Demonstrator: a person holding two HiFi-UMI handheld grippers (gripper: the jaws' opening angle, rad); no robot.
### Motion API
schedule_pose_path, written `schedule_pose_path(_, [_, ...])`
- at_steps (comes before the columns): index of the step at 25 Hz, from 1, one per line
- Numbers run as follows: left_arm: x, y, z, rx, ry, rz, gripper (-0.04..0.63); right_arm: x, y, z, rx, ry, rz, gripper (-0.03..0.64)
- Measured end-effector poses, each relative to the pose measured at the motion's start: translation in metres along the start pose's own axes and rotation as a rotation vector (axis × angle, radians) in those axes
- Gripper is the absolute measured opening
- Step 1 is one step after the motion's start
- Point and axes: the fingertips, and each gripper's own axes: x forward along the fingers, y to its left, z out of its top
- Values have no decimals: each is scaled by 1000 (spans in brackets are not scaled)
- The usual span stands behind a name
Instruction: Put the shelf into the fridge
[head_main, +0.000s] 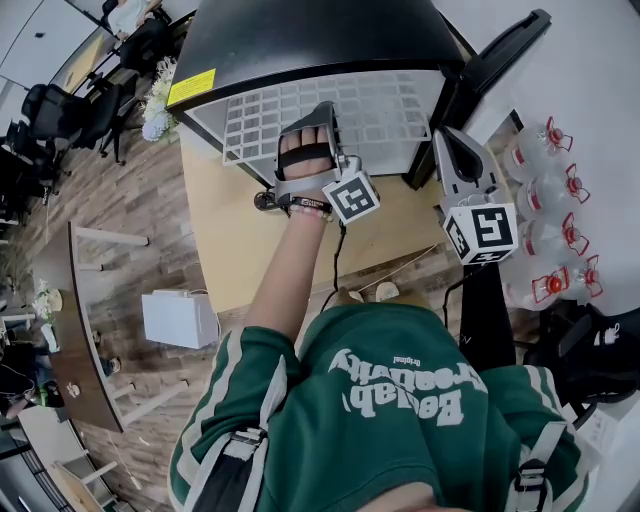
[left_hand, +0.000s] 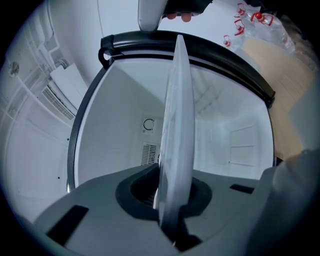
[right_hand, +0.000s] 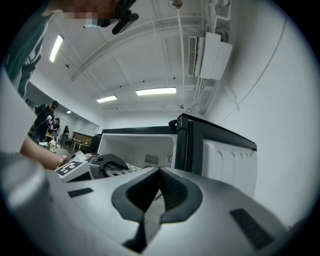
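Head view shows the shelf (head_main: 390, 115), a white wire grid, lying level with its far part inside the open fridge (head_main: 300, 40) and its near part hanging out above the counter (head_main: 230, 240). The left gripper (head_main: 322, 118) has its jaws nearly closed, pinching the shelf's near edge. In the left gripper view the grid runs edge-on straight out from between them into the white cavity. The right gripper (head_main: 452, 140) hovers just beside the shelf's right side by the door, with its jaws together on nothing. The shelf looks light and stiff, but its coated wires are probably slick. Held at one point it could twist, so the middle of the near rail seems the best hold.
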Motion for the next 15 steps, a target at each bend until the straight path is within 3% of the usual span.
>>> schedule_pose_path(15, [15, 1, 0, 4, 0, -3, 26, 7, 9, -3, -40, 15, 15, 3])
